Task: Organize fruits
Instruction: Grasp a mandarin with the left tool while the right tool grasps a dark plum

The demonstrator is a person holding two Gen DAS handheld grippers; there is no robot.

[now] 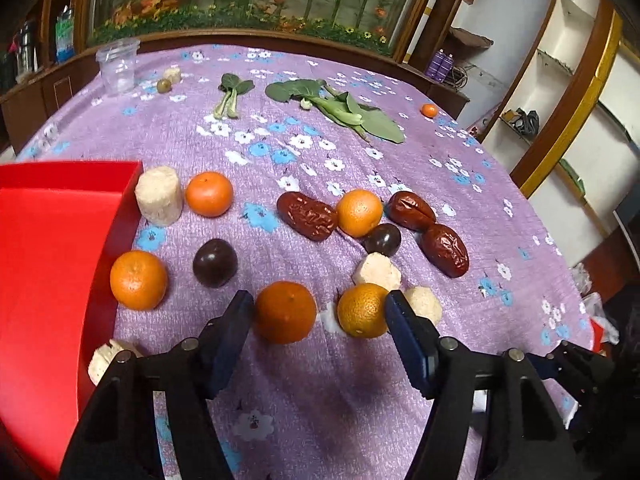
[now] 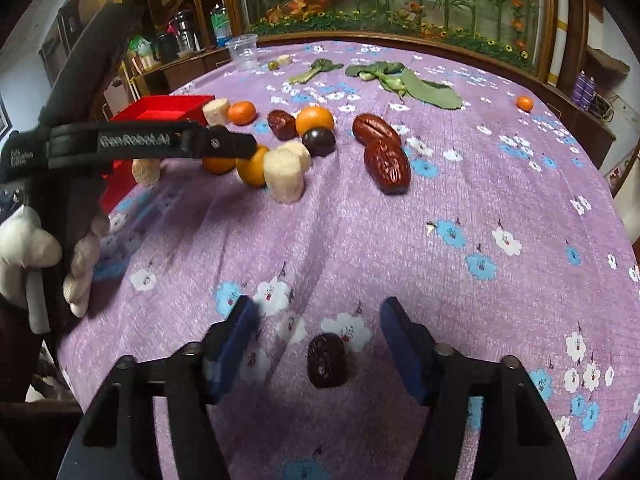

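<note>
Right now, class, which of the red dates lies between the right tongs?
The small dark date, alone on the cloth between the right tongs, untouched by them. The other red dates, such as the big one, lie far off among the oranges.

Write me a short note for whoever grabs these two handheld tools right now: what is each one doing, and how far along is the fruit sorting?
Left tool: open, two oranges between its fingers, neither gripped.
Right tool: open around a dark date lying on the cloth, not pinched yet.
Red tray: looks empty where visible.
Left to do: everything. Oranges, red dates, dark plums and pale chunks lie loose on the purple cloth.
</note>
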